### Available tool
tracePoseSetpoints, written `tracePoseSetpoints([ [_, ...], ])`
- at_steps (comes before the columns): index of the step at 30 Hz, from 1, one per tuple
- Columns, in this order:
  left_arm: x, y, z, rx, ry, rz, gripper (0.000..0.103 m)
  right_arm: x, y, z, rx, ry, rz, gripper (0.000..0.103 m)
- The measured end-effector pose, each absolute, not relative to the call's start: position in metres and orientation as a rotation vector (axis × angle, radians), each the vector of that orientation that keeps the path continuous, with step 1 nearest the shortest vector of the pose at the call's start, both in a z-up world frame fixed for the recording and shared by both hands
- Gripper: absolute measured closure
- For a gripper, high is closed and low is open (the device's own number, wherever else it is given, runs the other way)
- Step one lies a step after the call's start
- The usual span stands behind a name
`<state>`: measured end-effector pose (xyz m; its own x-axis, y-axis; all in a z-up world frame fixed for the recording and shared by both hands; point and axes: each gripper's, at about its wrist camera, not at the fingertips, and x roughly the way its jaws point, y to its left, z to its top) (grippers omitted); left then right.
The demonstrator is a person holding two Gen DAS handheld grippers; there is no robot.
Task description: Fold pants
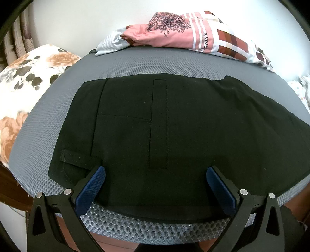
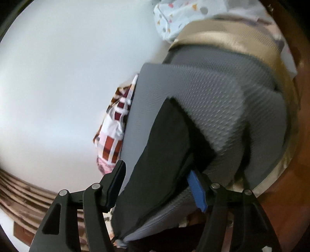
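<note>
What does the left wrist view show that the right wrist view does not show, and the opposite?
Only the left wrist view shows the floral pillow, the pocket seams of the black pants and the open left gripper over their near edge. Only the right wrist view shows the beige fabric, the dotted cloth and the right gripper, open, with one end of the pants between its fingers. Both show the pants, the grey mesh mat and the pink checked bedding.

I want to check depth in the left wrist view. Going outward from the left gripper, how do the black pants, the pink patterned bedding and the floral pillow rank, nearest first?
From the left gripper:
1. Black pants, lying flat directly under and ahead of the open jaws.
2. Floral pillow, off to the left beside the grey mesh mat.
3. Pink patterned bedding, at the mat's far edge by the wall.
</note>
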<state>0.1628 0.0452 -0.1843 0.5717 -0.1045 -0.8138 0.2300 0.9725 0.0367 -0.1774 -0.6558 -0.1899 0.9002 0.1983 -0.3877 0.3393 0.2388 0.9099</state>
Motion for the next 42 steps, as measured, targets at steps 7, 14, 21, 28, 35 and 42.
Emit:
tracePoseSetpoints([
  [7,0.163,0.045,-0.184,0.146,0.943,-0.198,0.0,-0.167,-0.649,-0.184,1.307,0.511,-0.14,0.04],
  [14,0.161,0.045,-0.184,0.145,0.94,-0.198,0.0,-0.203,-0.668,-0.179,1.319,0.447,-0.231,0.036],
  [21,0.161,0.045,-0.184,0.145,0.939,-0.198,0.0,-0.211,-0.671,-0.193,1.398,0.415,-0.208,0.036],
  [28,0.161,0.045,-0.184,0.147,0.939,-0.199,0.0,-0.193,-0.66,-0.188,1.402,0.426,-0.132,0.033],
  [35,0.161,0.045,-0.184,0.146,0.938,-0.198,0.0,-0.206,-0.677,-0.177,1.324,0.41,-0.238,0.033],
  [42,0.161,0.046,-0.185,0.146,0.938,-0.199,0.0,-0.196,-0.675,-0.192,1.325,0.485,-0.203,0.031],
])
